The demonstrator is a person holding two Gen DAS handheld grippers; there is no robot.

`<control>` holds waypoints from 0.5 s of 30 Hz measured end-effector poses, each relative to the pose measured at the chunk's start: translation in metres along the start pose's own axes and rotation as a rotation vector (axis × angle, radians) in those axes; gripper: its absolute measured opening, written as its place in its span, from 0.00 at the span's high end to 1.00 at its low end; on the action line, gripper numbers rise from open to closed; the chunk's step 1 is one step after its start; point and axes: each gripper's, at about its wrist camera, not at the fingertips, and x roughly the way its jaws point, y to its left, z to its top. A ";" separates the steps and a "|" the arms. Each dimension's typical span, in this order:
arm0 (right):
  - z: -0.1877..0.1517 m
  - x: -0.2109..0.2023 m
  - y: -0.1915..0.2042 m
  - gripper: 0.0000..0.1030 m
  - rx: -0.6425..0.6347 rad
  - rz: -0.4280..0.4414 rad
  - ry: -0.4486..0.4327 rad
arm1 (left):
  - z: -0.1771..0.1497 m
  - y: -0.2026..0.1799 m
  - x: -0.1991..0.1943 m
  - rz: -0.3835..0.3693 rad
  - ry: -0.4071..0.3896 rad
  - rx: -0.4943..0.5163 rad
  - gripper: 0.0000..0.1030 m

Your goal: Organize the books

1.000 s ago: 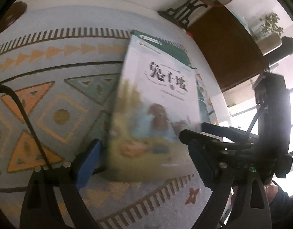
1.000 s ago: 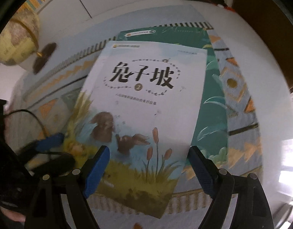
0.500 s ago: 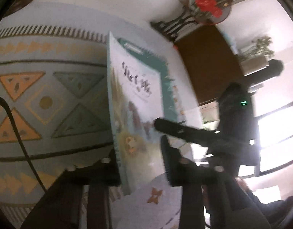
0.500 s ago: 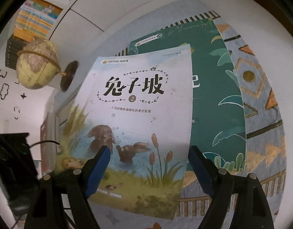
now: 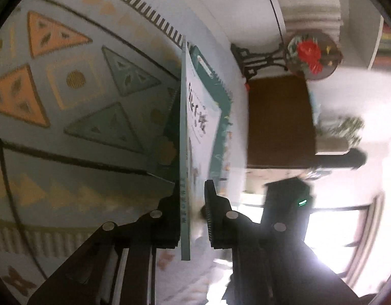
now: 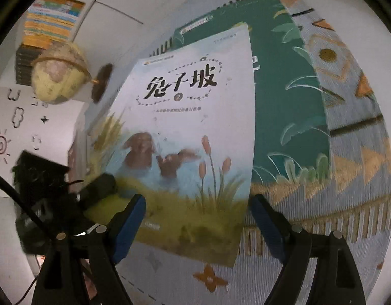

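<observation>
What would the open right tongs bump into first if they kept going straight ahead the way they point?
Probably the rabbit book. Its lifted cover fills the space straight ahead of the right tongs, whose jaws stand open. The green book lies behind it. How far off the cover is, I can't tell.

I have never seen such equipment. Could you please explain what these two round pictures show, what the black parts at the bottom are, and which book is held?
A person holds a two-finger claw in each hand, with a camera on each looking along its fingers. In the left camera's picture, the left claw is shut on the spine edge of the pale rabbit book, seen edge-on. In the right camera's picture, the right claw stands open, holding nothing; the rabbit book's cover faces it. A green book lies beneath on a patterned cloth. A globe stands behind.
</observation>
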 end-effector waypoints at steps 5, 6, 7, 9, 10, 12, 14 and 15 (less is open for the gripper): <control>-0.003 -0.005 -0.021 0.16 0.090 0.139 0.039 | -0.002 -0.006 0.005 -0.009 0.011 -0.036 0.88; -0.002 -0.007 -0.027 0.16 0.126 0.175 0.032 | -0.003 -0.006 0.007 -0.006 0.016 -0.040 0.88; -0.002 -0.008 -0.032 0.16 0.157 0.202 0.027 | -0.005 -0.006 0.009 -0.006 0.019 -0.047 0.88; -0.002 -0.011 -0.042 0.17 0.211 0.246 0.016 | -0.008 -0.007 0.009 0.004 0.015 -0.045 0.88; -0.003 -0.013 -0.045 0.18 0.222 0.255 0.014 | -0.010 -0.008 0.009 0.010 0.014 -0.042 0.88; -0.005 -0.014 -0.049 0.28 0.231 0.259 0.011 | -0.012 -0.008 0.010 0.011 0.015 -0.051 0.88; -0.009 -0.017 -0.056 0.34 0.239 0.260 0.014 | -0.012 -0.007 0.010 0.018 0.016 -0.056 0.88; -0.012 -0.018 -0.058 0.36 0.241 0.264 0.019 | -0.013 -0.008 0.010 0.021 0.016 -0.056 0.88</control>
